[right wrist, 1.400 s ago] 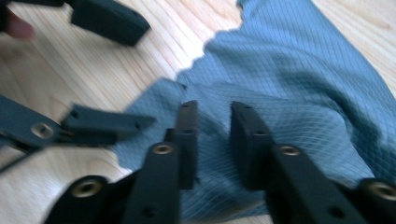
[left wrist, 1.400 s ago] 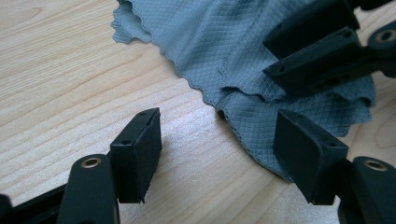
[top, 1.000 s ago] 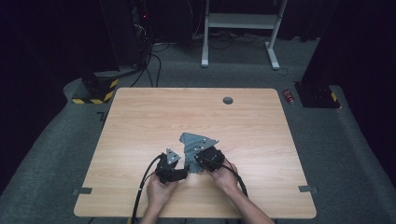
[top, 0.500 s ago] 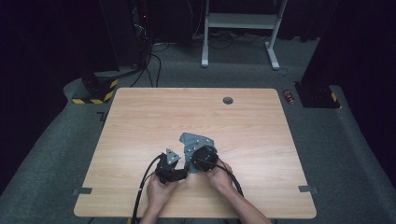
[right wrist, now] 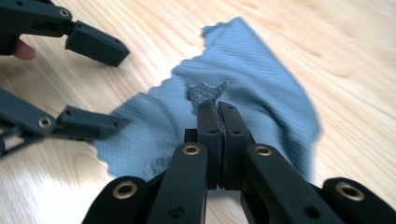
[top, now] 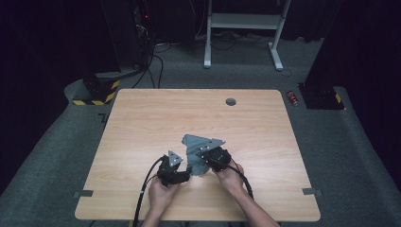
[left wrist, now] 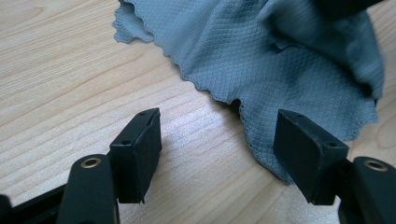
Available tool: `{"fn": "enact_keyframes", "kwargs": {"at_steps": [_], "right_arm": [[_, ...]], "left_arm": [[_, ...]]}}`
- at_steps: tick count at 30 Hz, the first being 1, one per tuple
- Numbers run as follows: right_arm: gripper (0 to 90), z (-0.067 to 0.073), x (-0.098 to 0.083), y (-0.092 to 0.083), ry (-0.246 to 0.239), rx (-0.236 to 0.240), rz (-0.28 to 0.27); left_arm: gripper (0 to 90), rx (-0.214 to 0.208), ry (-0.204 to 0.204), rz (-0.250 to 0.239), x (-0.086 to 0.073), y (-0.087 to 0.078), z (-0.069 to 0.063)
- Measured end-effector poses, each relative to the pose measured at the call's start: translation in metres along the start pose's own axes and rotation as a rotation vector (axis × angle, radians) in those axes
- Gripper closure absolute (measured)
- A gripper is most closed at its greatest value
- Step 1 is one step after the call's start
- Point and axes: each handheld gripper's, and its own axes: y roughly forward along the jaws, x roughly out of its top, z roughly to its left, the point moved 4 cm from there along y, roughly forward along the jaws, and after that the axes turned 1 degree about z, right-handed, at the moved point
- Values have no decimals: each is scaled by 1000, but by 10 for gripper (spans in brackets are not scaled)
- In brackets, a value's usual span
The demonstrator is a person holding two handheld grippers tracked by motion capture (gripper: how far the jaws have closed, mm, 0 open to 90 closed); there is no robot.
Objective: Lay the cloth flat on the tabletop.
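Right tongs, just closing, pinch the grey cloth on the table; left tongs gape beside its edge.

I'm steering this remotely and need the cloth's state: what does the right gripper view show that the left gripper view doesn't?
Right gripper view alone: the right gripper has just closed, its jaws pinching a raised fold of the grey cloth, with the left gripper open beside the cloth.

Left gripper view alone: the left gripper's own jaws stand wide apart, low over the wooden table, with the cloth's scalloped edge running between them and neither pad pressing on it.

Both: the same grey waffle-textured cloth lying on the light wooden table.
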Motion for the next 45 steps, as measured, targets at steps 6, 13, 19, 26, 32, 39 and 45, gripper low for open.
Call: {"fn": "enact_keyframes", "kwargs": {"at_steps": [6, 13, 19, 26, 32, 39, 45], "right_arm": [[891, -18, -14, -29, 45, -48, -44], [891, -36, -44, -45, 105, -99, -30], [890, -48, -74, -45, 171, -124, 11], [840, -54, -84, -52, 238, -117, -10], [668, -47, -83, -58, 255, -104, -50], [835, -37, -80, -57, 190, -67, -55], [886, -29, -75, -57, 166, -52, -93]], "left_arm": [[335, 3, -1, -1, 0, 0, 0], [351, 6, -5, -2, 0, 0, 1], [365, 10, -10, -6, 0, 0, 1], [478, 4, -1, -17, -1, -2, 1], [661, -21, 15, -24, -1, -4, -2], [891, -75, 10, -31, -2, -6, -1], [898, -129, -92, -133, 2, -29, 10]]}}
